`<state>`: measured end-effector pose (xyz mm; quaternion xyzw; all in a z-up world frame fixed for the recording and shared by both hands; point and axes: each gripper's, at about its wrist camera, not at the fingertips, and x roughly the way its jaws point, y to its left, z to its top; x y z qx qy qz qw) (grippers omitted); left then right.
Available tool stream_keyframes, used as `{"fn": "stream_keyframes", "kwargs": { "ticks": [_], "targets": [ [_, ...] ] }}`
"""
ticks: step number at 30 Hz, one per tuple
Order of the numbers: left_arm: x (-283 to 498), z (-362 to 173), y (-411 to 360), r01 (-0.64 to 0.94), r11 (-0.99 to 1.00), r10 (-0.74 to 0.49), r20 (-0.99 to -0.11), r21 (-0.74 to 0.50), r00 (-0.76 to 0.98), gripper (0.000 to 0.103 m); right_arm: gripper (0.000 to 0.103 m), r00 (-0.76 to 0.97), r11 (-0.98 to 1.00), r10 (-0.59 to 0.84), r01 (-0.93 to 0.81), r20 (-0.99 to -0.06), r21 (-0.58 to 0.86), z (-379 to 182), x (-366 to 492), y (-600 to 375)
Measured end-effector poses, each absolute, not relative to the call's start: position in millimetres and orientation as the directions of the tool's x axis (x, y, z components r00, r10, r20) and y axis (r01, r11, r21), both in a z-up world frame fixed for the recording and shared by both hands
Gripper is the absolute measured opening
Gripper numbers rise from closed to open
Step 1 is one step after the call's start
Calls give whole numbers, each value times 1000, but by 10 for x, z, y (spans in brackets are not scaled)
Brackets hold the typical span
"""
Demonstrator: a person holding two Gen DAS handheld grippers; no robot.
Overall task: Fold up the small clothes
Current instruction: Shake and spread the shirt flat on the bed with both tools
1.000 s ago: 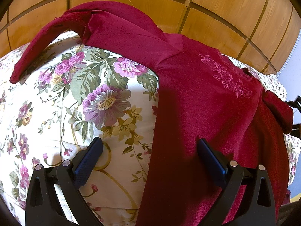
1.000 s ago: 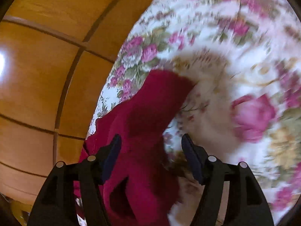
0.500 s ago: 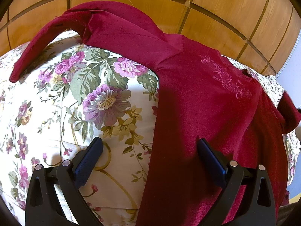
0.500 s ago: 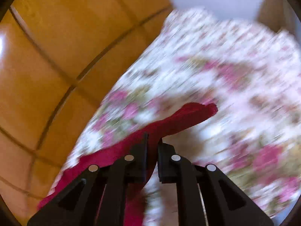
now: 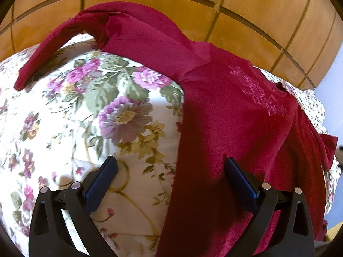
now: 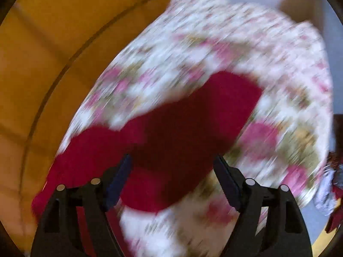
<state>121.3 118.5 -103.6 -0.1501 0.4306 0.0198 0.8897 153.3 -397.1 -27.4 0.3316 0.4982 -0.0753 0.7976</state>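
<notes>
We see the red shirt (image 5: 225, 111) spread on the floral cloth (image 5: 64, 117), one sleeve stretched left along the wood-panelled edge. Our left gripper (image 5: 169, 165) gapes wide, straddling the shirt's hem edge, holding nothing. Our right gripper (image 6: 171, 162), in a blurred view, is likewise spread wide over red fabric, empty.

A floral bedspread (image 5: 64, 115) lies against a wooden headboard (image 5: 257, 12), apparently.
</notes>
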Motion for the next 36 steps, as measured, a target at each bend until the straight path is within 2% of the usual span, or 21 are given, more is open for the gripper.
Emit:
{"fn": "stream_keyframes", "kwargs": {
  "ticks": [2,5,6,8,10,12,13,16,18,19,20,23,27,31,33,34,36],
  "targets": [
    [1160,-1002,1223,-189,948,-86,-778,-256,622,99,66,429,767,340,388,-837,511,-427,1488,-3700],
    [1038,-962,1274,-205,940,-87,-777,-271,624,98,60,302,793,444,306,-843,527,-670,1463,-3271],
    [971,-946,1288,-203,939,-95,-775,-278,625,95,59,259,804,462,281,-848,524,-753,1450,-3125],
    [858,-930,1290,-181,946,-102,-779,-267,618,81,57,215,817,475,253,-853,519,-846,1422,-2949],
    [743,-929,1257,-131,968,-94,-794,-214,601,76,58,210,842,456,211,-865,496,-842,1407,-2803],
    [621,-929,1244,-82,979,-102,-799,-186,592,76,55,202,841,481,169,-853,514,-811,1364,-2690],
    [567,-933,1241,-66,981,-109,-800,-182,590,76,49,195,829,504,166,-842,535,-809,1352,-2670],
    [424,-959,1215,-39,983,-121,-801,-178,587,76,48,146,819,544,126,-827,560,-851,1274,-2512],
    [362,-979,1150,-24,989,-103,-797,-146,596,74,32,111,854,508,67,-854,516,-914,1206,-2373],
    [350,-978,1119,-15,991,-95,-793,-131,601,68,15,98,856,507,60,-857,513,-938,1218,-2351],
    [337,-976,1090,-8,992,-94,-791,-124,605,62,13,94,851,515,59,-852,521,-938,1214,-2353],
    [307,-940,1045,20,989,-128,-787,-145,603,43,11,131,862,500,17,-856,506,-760,1240,-2415],
    [252,-913,978,57,991,-128,-787,-117,604,41,11,181,939,340,-11,-923,344,-620,1098,-2603],
    [201,-941,970,57,992,-127,-780,-116,613,41,12,98,953,296,38,-950,301,-910,1108,-2702],
    [185,-939,972,56,992,-125,-778,-115,616,41,17,90,960,274,40,-957,279,-936,1145,-2641],
    [193,-932,984,55,991,-131,-778,-123,614,43,24,103,964,257,35,-961,262,-893,1170,-2605],
    [222,-915,1042,44,987,-152,-781,-158,606,61,47,170,980,192,23,-967,199,-752,1186,-2549]
  ]
}}
